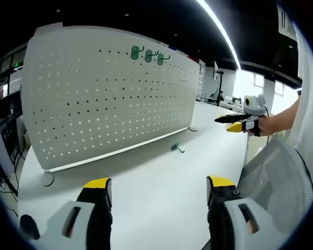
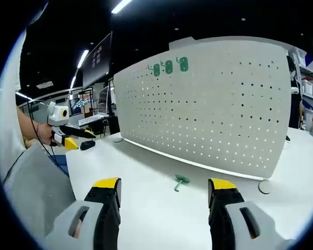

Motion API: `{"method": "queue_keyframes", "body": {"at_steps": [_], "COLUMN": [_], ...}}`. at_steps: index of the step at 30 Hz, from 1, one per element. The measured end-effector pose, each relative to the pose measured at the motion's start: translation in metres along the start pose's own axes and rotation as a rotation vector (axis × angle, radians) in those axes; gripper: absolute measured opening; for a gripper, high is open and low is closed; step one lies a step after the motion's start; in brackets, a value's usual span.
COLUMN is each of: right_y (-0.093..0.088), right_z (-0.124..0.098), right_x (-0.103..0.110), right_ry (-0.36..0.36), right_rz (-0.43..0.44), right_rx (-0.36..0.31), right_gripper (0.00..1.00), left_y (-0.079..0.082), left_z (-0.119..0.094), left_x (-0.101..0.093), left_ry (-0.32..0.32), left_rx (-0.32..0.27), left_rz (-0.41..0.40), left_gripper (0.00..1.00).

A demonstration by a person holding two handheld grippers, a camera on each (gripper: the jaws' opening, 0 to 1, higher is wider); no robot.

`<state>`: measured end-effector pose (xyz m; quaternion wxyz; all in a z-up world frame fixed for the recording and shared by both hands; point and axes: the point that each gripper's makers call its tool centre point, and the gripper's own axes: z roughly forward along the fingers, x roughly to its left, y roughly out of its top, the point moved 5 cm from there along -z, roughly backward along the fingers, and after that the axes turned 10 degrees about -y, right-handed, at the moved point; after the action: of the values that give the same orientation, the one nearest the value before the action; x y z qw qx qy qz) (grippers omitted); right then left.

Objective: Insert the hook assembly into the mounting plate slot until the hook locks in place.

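Observation:
A white pegboard mounting plate point(image 1: 109, 99) point(image 2: 224, 99) stands upright on the white table point(image 1: 198, 130) point(image 2: 141, 172). Three green hooks point(image 1: 148, 54) point(image 2: 169, 66) hang in a row near its top edge. One loose green hook point(image 1: 176, 148) point(image 2: 180, 181) lies on the table just in front of the board's foot. My left gripper point(image 1: 159, 183) is open and holds nothing, well short of the loose hook; it also shows at the left of the right gripper view point(image 2: 73, 136). My right gripper point(image 2: 164, 183) is open too, with the loose hook ahead between its jaws; a hand holds it at the right of the left gripper view point(image 1: 237, 123).
A grey mesh chair back point(image 1: 281, 182) point(image 2: 36, 192) stands at the table's near edge. The board rests on round feet point(image 1: 47, 179) point(image 2: 264, 186). Desks, monitors and equipment point(image 1: 216, 96) point(image 2: 91, 112) fill the room behind the table.

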<state>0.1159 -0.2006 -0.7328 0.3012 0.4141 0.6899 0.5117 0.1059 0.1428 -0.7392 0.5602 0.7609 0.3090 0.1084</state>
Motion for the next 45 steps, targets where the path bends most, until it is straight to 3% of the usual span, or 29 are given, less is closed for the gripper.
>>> {"method": "queue_keyframes", "body": {"at_steps": [6, 12, 25, 38, 45], "right_y": [0.0, 0.002, 0.0, -0.003, -0.005], "right_z": [0.0, 0.0, -0.003, -0.007, -0.009], "right_x": [0.001, 0.0, 0.005, 0.002, 0.005], "right_ry": [0.002, -0.001, -0.01, -0.04, -0.041], "right_rz": [0.004, 0.0, -0.038, -0.044, -0.058], "right_rx": [0.004, 0.002, 0.018, 0.041, 0.055], "right_gripper": [0.66, 0.65, 0.66, 0.66, 0.66], "left_y": [0.003, 0.016, 0.039, 0.042, 0.044], "left_z": [0.002, 0.015, 0.065, 0.108, 0.125], "left_x": [-0.001, -0.001, 0.0, -0.007, -0.004], "left_ry": [-0.009, -0.053, -0.19, -0.3, -0.334], "left_rx": [0.0, 0.007, 0.122, 0.264, 0.302], "left_rz": [0.006, 0.035, 0.167, 0.273, 0.293], "left_gripper": [0.77, 0.76, 0.76, 0.77, 0.77]}}
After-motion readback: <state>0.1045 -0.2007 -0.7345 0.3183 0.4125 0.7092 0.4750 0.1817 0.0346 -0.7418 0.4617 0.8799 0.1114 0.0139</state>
